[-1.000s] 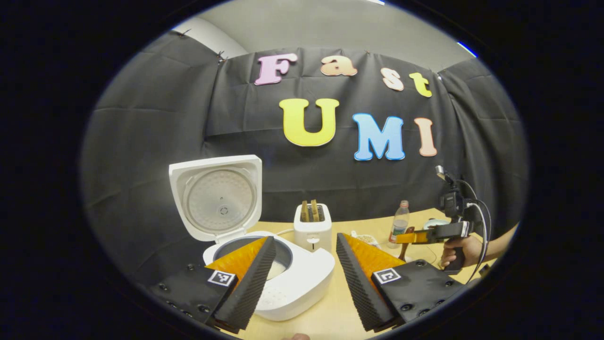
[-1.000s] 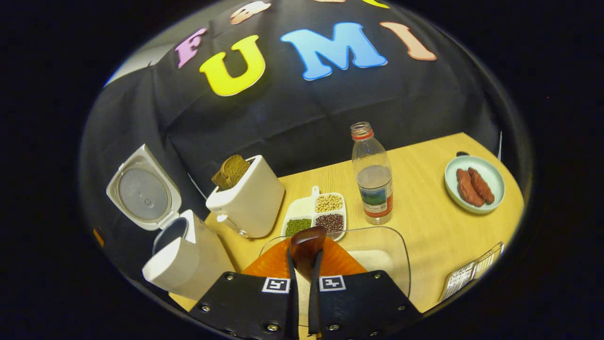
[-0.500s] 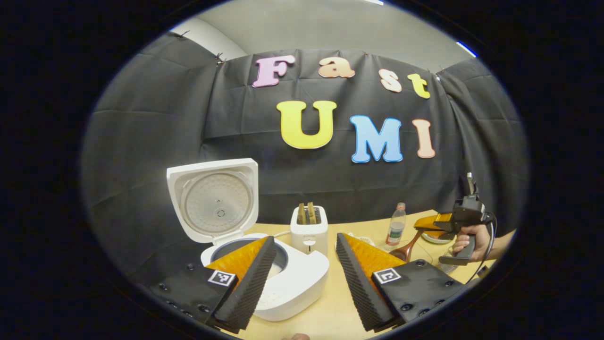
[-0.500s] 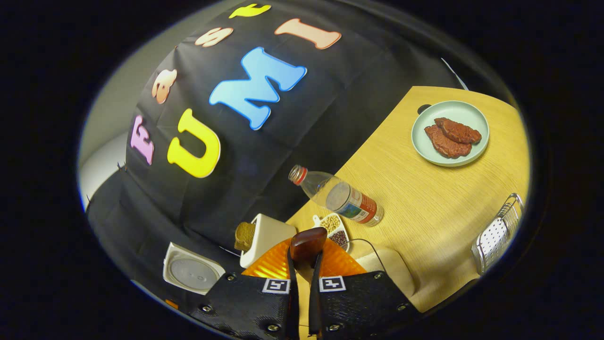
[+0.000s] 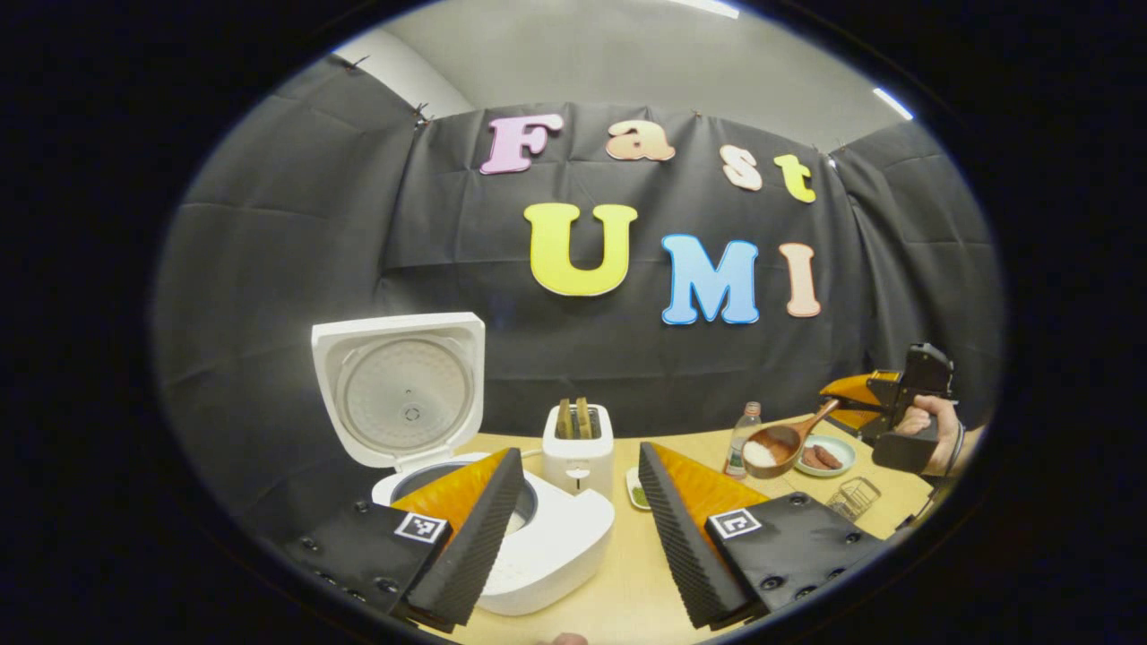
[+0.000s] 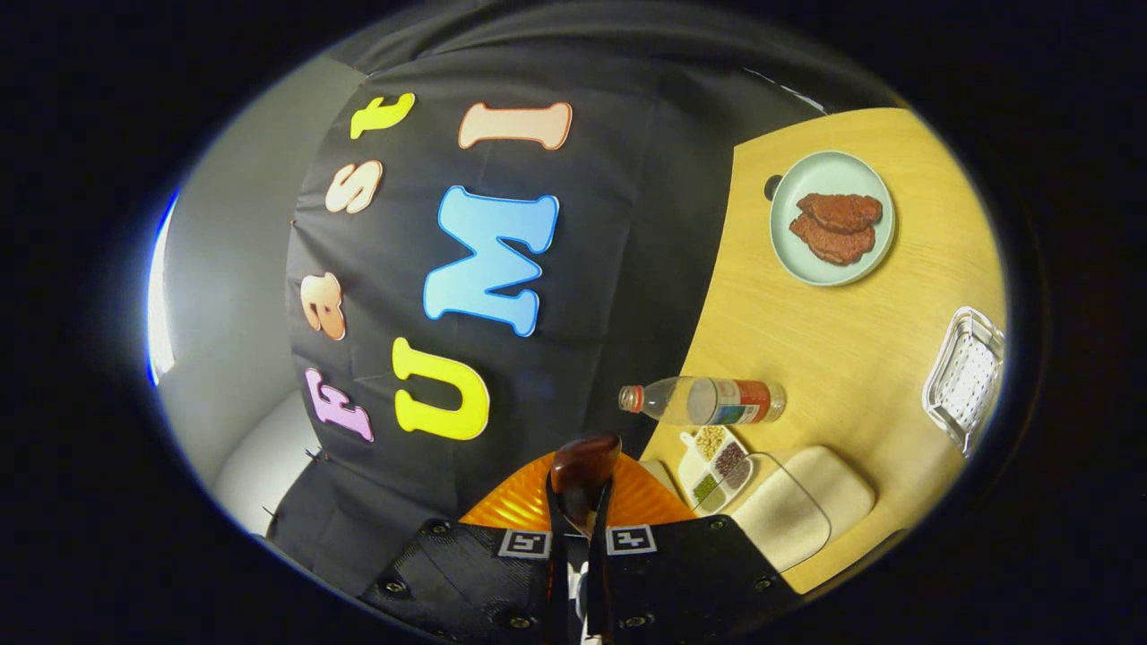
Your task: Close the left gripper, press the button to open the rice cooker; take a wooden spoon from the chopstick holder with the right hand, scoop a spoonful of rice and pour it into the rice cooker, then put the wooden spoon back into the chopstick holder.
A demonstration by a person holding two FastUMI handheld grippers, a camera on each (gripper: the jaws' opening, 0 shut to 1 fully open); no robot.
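Rice (image 5: 761, 454) sat in the bowl of the wooden spoon (image 5: 782, 438), up in the air over the table (image 5: 627, 573), far to the right of the rice cooker (image 5: 547, 546). The right gripper (image 6: 580, 502) was squeezed tight on the spoon's handle, with a hand (image 5: 932, 430) holding it. The rice cooker stood with its lid (image 5: 401, 387) up. The left gripper (image 5: 573, 528) hung spread wide with nothing in it, just in front of the cooker. A toaster (image 5: 577, 448), a bottle (image 5: 742, 437) and a plate (image 5: 824, 457) stood behind.
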